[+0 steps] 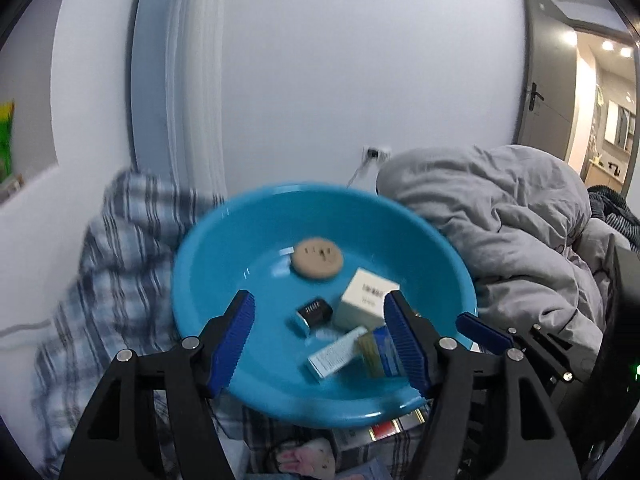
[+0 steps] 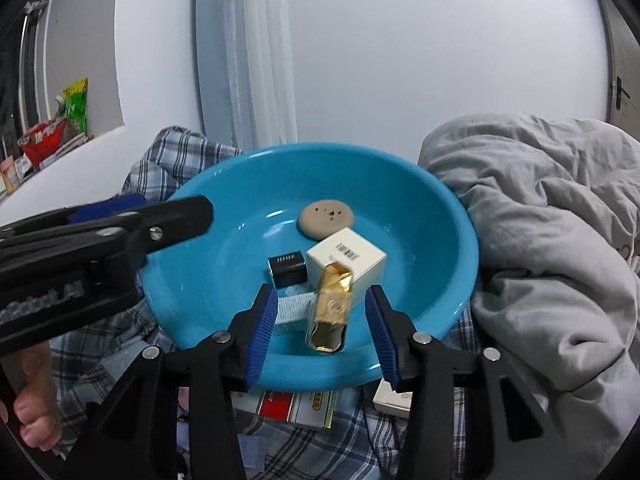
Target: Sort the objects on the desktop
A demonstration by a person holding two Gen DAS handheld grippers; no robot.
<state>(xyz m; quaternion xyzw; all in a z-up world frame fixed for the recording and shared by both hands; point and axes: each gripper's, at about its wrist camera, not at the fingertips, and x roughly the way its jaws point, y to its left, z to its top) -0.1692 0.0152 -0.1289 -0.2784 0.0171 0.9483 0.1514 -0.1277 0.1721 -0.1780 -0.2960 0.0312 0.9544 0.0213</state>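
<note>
A blue basin [image 1: 208, 280] [image 2: 192, 264] rests on plaid cloth. It holds a tan round disc [image 1: 317, 259] [image 2: 326, 220], a white box [image 1: 366, 296] [image 2: 352, 258], a small black box [image 1: 314, 313] [image 2: 287, 267] and a pale long box [image 1: 334, 354] [image 2: 290, 307]. A gold packet [image 2: 332, 306] stands between my right gripper's [image 2: 322, 332] blue pads with a gap on each side, so the gripper is open. In the left wrist view the packet [image 1: 378, 354] is half hidden. My left gripper [image 1: 322, 344] is open and empty over the basin's near side.
A rumpled grey duvet [image 1: 500, 232] [image 2: 560, 220] lies right of the basin, and plaid cloth [image 1: 120, 260] [image 2: 176, 152] lies left and under it. Flat boxes [image 2: 288, 404] poke out under the basin's near rim. A person's hand [image 2: 32, 400] is at the lower left.
</note>
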